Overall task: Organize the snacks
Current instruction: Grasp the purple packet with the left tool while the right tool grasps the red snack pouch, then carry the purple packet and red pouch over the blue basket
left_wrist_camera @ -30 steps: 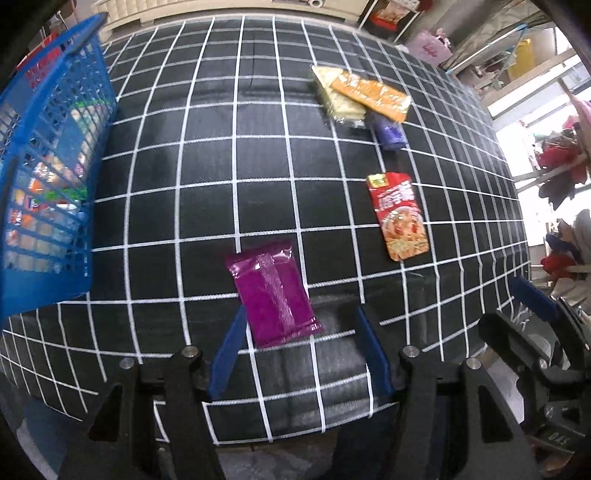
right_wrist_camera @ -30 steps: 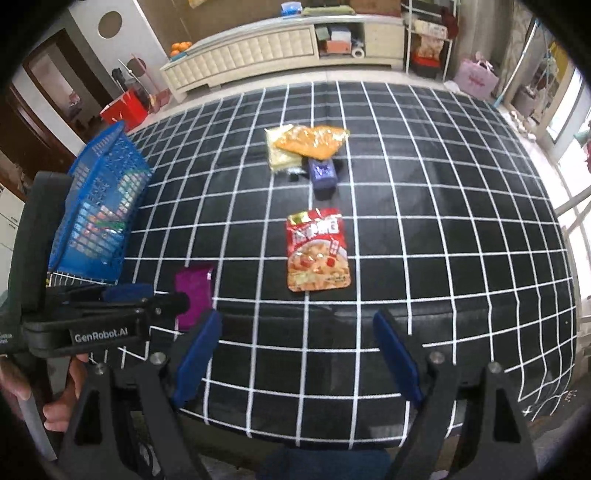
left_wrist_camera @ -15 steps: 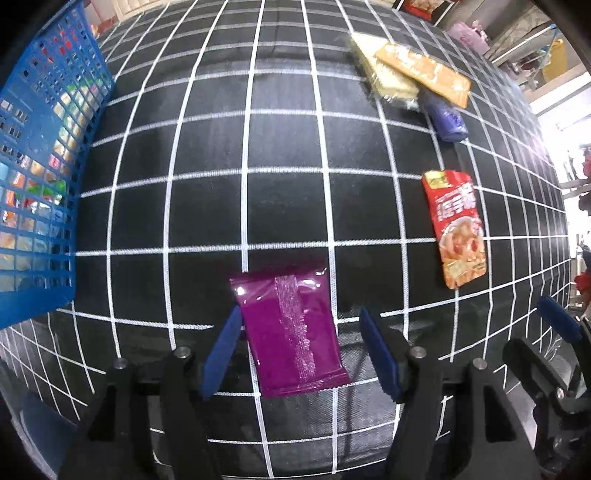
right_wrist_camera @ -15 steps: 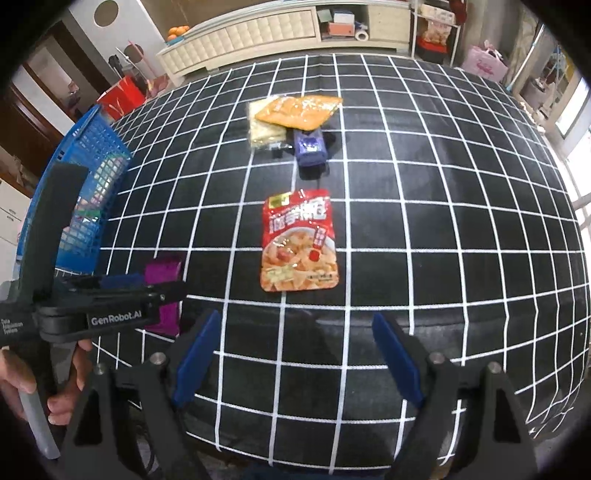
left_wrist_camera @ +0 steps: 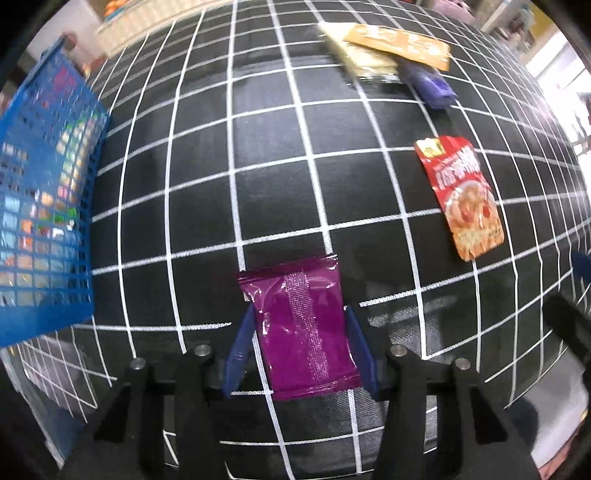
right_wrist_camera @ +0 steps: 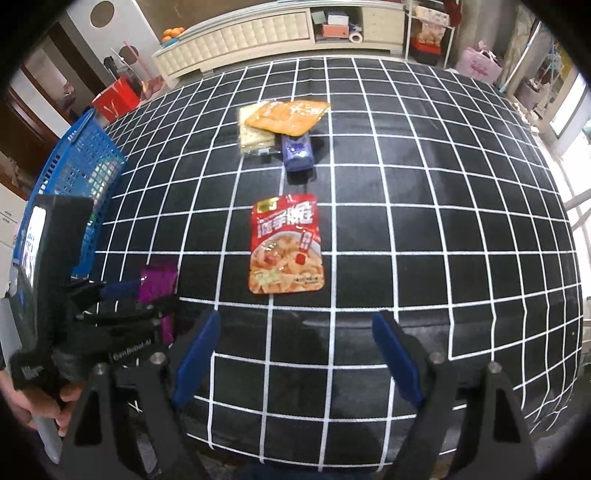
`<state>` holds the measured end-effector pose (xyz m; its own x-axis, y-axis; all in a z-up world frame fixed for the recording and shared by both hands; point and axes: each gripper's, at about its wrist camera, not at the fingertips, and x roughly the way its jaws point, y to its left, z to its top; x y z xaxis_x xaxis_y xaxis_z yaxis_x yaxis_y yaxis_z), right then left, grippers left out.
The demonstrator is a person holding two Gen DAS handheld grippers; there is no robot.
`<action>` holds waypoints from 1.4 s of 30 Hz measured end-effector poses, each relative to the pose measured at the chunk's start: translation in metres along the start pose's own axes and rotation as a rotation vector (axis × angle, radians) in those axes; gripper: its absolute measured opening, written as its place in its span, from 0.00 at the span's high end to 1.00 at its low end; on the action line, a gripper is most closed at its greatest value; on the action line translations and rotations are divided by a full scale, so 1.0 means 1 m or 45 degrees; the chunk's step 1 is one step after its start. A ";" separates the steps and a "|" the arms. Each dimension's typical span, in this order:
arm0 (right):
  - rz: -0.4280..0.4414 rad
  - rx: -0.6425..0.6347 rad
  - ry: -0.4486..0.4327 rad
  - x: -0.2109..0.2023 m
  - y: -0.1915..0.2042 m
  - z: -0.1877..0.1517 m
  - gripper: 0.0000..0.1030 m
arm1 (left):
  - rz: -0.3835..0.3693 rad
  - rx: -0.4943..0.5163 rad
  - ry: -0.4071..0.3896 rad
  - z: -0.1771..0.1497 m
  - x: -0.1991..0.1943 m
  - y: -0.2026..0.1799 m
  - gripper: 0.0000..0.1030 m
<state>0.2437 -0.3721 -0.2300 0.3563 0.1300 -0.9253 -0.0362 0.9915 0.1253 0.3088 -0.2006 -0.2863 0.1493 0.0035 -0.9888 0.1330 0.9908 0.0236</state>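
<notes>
The scene is laid out on a black cloth (right_wrist_camera: 424, 229) marked with a white grid, and places are given relative to the red pouch (right_wrist_camera: 286, 245) near its middle.

Left gripper (left_wrist_camera: 300, 354): it is pointed down at the cloth, and a purple packet (left_wrist_camera: 301, 328) lies flat between its blue fingers (left_wrist_camera: 239, 354). The jaws have just been closing, and each finger is seen just beside a long edge of the packet; whether the pads press on it cannot be told from the blurred left wrist view. In the right wrist view this gripper is seen to the lower left of the red pouch, held by a hand (right_wrist_camera: 22, 402) at the frame's edge.

Right gripper (right_wrist_camera: 297, 356): its jaws are held wide apart above bare cloth on the near side of the red pouch, and nothing is between them.

Snacks: beyond the red pouch, a dark blue packet (right_wrist_camera: 297, 153) is seen, and just behind that an orange pouch (right_wrist_camera: 286, 116) lies partly over a pale cracker pack (right_wrist_camera: 253, 131).

Basket (right_wrist_camera: 79, 166): a blue mesh basket is placed at the cloth's edge, well to the left of the red pouch, with coloured packs visible through its wall.

Background: a cream cabinet (right_wrist_camera: 266, 33) stands beyond the cloth's far edge.
</notes>
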 end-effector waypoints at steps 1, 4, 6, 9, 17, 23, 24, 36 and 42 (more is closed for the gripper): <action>-0.003 -0.005 -0.002 0.000 0.001 0.001 0.16 | -0.004 0.007 -0.008 0.000 -0.001 -0.001 0.54; -0.016 -0.024 -0.002 0.000 0.004 0.003 0.16 | -0.057 -0.006 -0.009 -0.004 -0.003 0.001 0.54; -0.022 -0.040 0.000 0.002 0.007 0.005 0.16 | -0.093 -0.015 -0.021 -0.006 -0.005 0.005 0.54; -0.026 -0.053 0.003 0.007 0.012 0.010 0.16 | -0.148 -0.014 -0.076 -0.007 -0.016 0.013 0.54; -0.056 -0.084 0.027 0.026 0.018 0.028 0.16 | -0.144 0.070 -0.210 0.009 -0.047 0.019 0.54; -0.071 -0.097 0.076 0.056 0.020 0.041 0.16 | -0.100 0.123 -0.257 0.021 -0.045 0.025 0.54; -0.076 -0.097 0.094 0.063 0.019 0.043 0.16 | -0.105 0.126 -0.251 0.026 -0.043 0.023 0.54; -0.157 -0.185 0.041 0.086 0.026 0.044 0.23 | -0.109 0.133 -0.266 0.038 -0.033 0.024 0.54; -0.120 -0.311 0.013 0.078 0.046 0.034 0.65 | -0.119 0.119 -0.254 0.040 -0.014 0.030 0.54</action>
<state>0.3013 -0.3171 -0.2842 0.3593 0.0359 -0.9325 -0.2284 0.9722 -0.0506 0.3499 -0.1760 -0.2654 0.3217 -0.1239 -0.9387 0.2443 0.9687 -0.0441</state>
